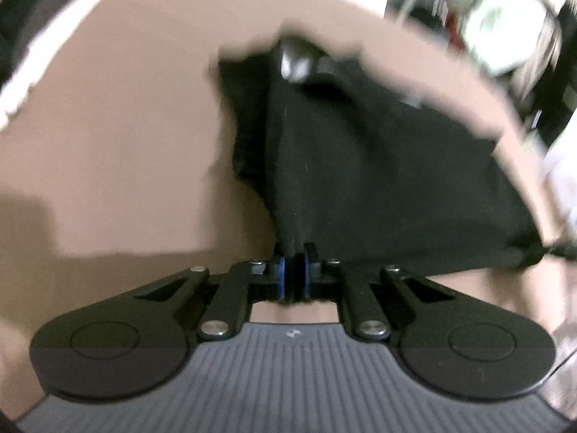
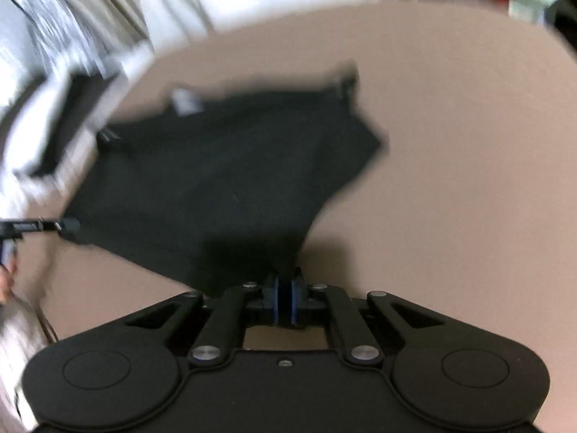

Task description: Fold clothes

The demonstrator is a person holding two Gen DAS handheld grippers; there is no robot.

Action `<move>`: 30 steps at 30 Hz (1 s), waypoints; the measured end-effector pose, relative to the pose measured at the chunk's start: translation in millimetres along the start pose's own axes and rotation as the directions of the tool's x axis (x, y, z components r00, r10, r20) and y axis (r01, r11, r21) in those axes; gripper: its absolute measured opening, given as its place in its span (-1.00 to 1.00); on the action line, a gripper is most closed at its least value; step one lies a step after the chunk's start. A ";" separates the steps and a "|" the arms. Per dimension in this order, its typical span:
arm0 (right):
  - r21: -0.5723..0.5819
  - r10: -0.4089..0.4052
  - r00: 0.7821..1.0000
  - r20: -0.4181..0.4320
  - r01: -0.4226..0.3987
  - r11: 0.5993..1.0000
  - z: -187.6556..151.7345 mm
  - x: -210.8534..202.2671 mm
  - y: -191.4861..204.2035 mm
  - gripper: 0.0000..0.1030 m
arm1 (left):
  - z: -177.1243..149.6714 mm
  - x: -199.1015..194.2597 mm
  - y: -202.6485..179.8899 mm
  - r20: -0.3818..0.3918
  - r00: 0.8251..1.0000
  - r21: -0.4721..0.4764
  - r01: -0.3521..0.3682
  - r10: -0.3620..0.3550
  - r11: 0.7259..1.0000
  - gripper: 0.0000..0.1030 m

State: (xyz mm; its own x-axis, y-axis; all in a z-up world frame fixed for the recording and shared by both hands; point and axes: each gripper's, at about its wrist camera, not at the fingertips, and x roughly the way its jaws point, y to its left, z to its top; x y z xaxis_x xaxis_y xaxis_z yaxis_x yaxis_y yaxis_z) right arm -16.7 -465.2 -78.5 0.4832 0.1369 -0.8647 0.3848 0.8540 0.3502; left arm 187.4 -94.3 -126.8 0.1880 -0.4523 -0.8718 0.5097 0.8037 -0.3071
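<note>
A black garment (image 1: pixel 360 166) hangs stretched over a tan table (image 1: pixel 108 126). My left gripper (image 1: pixel 295 252) is shut on one corner of its near edge. My right gripper (image 2: pixel 285 281) is shut on the other corner of the same black garment (image 2: pixel 223 180), over the same table (image 2: pixel 468 144). The tip of the left gripper shows at the left edge of the right wrist view (image 2: pixel 68 225), and the right gripper's tip shows at the right edge of the left wrist view (image 1: pixel 555 250). A grey label (image 2: pixel 185 101) sits near the garment's far edge. Both views are motion blurred.
White and grey cloth or bedding (image 2: pixel 90 18) lies beyond the table's far left edge in the right wrist view. Cluttered blurred items, one pale green (image 1: pixel 505 25), stand past the table's edge in the left wrist view.
</note>
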 end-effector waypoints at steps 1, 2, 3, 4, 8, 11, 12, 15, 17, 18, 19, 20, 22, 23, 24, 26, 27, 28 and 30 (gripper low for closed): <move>0.004 -0.021 0.999 -0.027 0.021 1.000 0.2 6.9 -1.4 -0.76 | -1.0 2.8 -0.2 -0.011 1.000 0.008 -0.009 0.009 1.000 -0.70; 0.001 -0.039 0.999 -0.014 0.039 0.999 1.6 5.7 -1.0 -0.55 | 0.3 -1.0 -1.3 0.000 1.000 0.016 -0.011 0.011 1.000 -0.60; -0.004 -0.044 0.999 0.032 0.044 0.999 4.4 -3.5 0.4 -0.44 | 3.1 -12.1 -3.1 0.037 0.999 0.026 -0.021 0.020 0.999 -0.37; -0.008 -0.050 0.996 0.077 0.050 0.999 7.3 -12.7 1.7 -0.28 | 5.0 -25.0 -4.6 0.090 0.995 0.042 -0.035 0.031 0.999 -0.29; -0.062 -0.028 0.955 0.294 0.048 0.997 18.6 -51.2 2.9 -0.10 | 11.7 -72.0 -8.1 0.310 0.950 0.117 -0.079 0.039 0.990 0.05; -0.066 -0.017 0.934 0.358 0.044 0.997 41.7 -50.3 -11.6 -0.09 | 35.1 -70.3 -11.0 0.378 0.926 0.192 -0.082 0.003 0.978 0.07; -0.063 -0.020 0.930 0.367 0.046 0.997 50.5 -46.1 -17.5 -0.09 | 42.3 -63.0 -15.4 0.381 0.924 0.240 -0.089 -0.009 0.967 0.07; -0.094 -0.038 0.939 0.342 0.074 0.993 76.7 -13.3 -29.7 -0.09 | 57.6 -34.2 -35.7 0.382 0.924 0.424 -0.161 -0.015 0.891 0.24; -0.147 -0.046 0.955 0.294 0.093 0.985 91.5 13.2 -33.5 -0.08 | 65.1 -11.5 -46.0 0.379 0.925 0.517 -0.229 0.020 0.825 0.34; -0.174 -0.048 0.961 0.274 0.098 0.980 97.8 26.5 -35.5 -0.06 | 65.0 -5.4 -49.2 0.388 0.921 0.537 -0.264 0.043 0.801 0.34; -0.190 -0.032 0.963 0.268 0.085 0.978 100.4 36.3 -38.9 0.01 | 68.2 3.0 -50.5 0.396 0.916 0.553 -0.287 0.056 0.782 0.34; -0.200 -0.002 0.960 0.280 0.060 0.978 98.6 41.9 -42.1 0.12 | 74.0 11.5 -49.2 0.402 0.914 0.559 -0.294 0.056 0.775 0.34; -0.190 0.058 0.943 0.328 0.005 0.982 102.9 48.2 -54.2 0.30 | 88.0 22.1 -43.0 0.387 0.922 0.557 -0.256 0.026 0.790 0.05; -0.173 0.077 0.935 0.346 -0.017 0.985 102.7 50.4 -58.6 0.31 | 95.1 23.8 -38.7 0.369 0.929 0.543 -0.226 0.012 0.809 -0.75; -0.154 0.102 0.924 0.369 -0.048 0.987 105.3 53.8 -63.3 0.31 | 103.5 23.7 -34.0 0.353 0.936 0.510 -0.194 0.001 0.838 -0.83; -0.139 0.140 0.904 0.405 -0.091 0.986 110.2 60.0 -67.8 0.31 | 116.2 20.5 -25.9 0.364 0.930 0.452 -0.127 -0.052 0.883 -0.83; -0.155 0.151 0.900 0.408 -0.094 0.983 112.4 64.0 -66.0 0.31 | 121.5 18.2 -22.8 0.373 0.924 0.431 -0.098 -0.078 0.897 -0.83; -0.176 0.161 0.898 0.409 -0.096 0.980 114.7 67.8 -63.6 0.16 | 126.6 15.7 -20.2 0.382 0.919 0.413 -0.071 -0.102 0.908 -0.83; -0.221 0.172 0.899 0.402 -0.087 0.971 120.5 73.1 -55.2 -0.73 | 136.7 15.0 -13.7 0.382 0.912 0.365 -0.001 -0.149 0.931 -0.83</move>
State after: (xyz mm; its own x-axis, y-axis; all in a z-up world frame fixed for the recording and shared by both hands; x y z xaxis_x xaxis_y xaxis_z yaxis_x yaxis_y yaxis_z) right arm 92.1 -562.9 -117.7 0.8168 0.0685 -0.5728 0.1578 0.9285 0.3360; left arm 298.0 -165.0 -83.5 0.4165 -0.6802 -0.6032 0.7807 0.6076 -0.1461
